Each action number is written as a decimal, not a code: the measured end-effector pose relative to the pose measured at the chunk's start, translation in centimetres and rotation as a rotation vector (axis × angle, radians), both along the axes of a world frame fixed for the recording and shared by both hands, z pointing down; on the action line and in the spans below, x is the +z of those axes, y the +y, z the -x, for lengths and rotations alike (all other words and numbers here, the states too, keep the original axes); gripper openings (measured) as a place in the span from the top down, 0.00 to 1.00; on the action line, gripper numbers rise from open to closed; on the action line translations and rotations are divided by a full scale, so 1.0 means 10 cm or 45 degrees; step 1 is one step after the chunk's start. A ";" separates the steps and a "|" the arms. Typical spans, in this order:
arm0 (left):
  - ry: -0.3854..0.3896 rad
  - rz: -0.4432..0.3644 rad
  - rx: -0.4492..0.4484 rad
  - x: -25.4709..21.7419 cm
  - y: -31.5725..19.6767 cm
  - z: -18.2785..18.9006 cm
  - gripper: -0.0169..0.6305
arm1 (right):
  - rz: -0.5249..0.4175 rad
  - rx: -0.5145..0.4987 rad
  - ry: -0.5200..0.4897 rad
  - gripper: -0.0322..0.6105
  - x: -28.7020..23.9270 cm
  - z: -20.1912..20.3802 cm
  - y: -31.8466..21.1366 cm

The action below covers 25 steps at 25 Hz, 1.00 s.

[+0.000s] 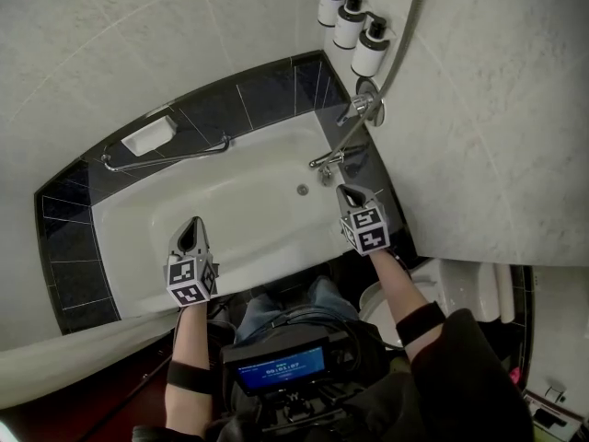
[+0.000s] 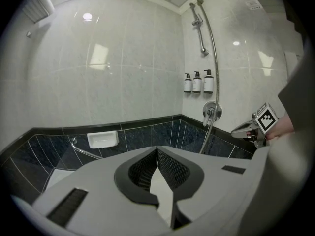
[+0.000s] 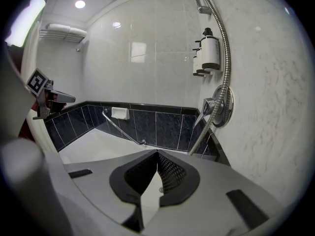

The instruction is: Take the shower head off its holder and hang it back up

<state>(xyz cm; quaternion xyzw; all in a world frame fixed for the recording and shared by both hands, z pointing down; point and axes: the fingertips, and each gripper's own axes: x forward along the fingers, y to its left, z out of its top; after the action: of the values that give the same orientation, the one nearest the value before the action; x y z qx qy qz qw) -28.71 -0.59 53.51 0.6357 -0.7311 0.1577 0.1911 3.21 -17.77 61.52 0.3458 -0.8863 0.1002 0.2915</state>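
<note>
Shower hose (image 1: 411,21) near right hand-held gripper (image 1: 350,194), apart, jaws closed

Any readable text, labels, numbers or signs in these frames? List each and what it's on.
Nothing reads clearly.
Chest-mounted screen: light characters on blue, too blurred to read.
Three pump bottles: any print too small to read.
Left marker cube, right marker cube: square patterns only, no words.

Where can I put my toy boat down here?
The white tub floor is bare from the grab bar to the near rim, except the drain. The dark ledge left of the soap dish is free too. The tap corner, with hose and bottles, is crowded.
</note>
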 end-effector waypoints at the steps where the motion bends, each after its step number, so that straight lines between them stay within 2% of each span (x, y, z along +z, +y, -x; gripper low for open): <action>1: 0.004 0.007 0.005 0.05 -0.02 -0.01 0.95 | 0.006 0.002 0.009 0.91 0.03 0.00 -0.01; 4: 0.029 0.041 0.038 0.25 -0.10 -0.08 0.94 | 0.036 0.005 0.039 0.91 0.19 0.01 -0.02; 9: 0.086 0.140 0.157 0.78 -0.30 -0.32 0.88 | 0.095 0.016 0.085 0.91 0.54 0.08 -0.06; 13: 0.098 0.199 0.270 1.31 -0.53 -0.52 0.77 | 0.138 0.049 0.110 0.91 1.02 0.09 -0.13; 18: 0.101 0.287 0.400 2.12 -0.75 -0.83 0.71 | 0.188 0.091 0.133 0.91 1.70 0.00 -0.19; 25: 0.162 0.319 0.555 3.10 -1.15 -1.41 0.59 | 0.188 0.141 0.166 0.87 2.51 -0.13 -0.46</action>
<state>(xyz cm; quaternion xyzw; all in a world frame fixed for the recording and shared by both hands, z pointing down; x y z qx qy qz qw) -14.59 -12.06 84.46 0.7583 -0.5382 0.2441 0.2754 4.52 -22.40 86.59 0.3775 -0.8351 0.1585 0.3673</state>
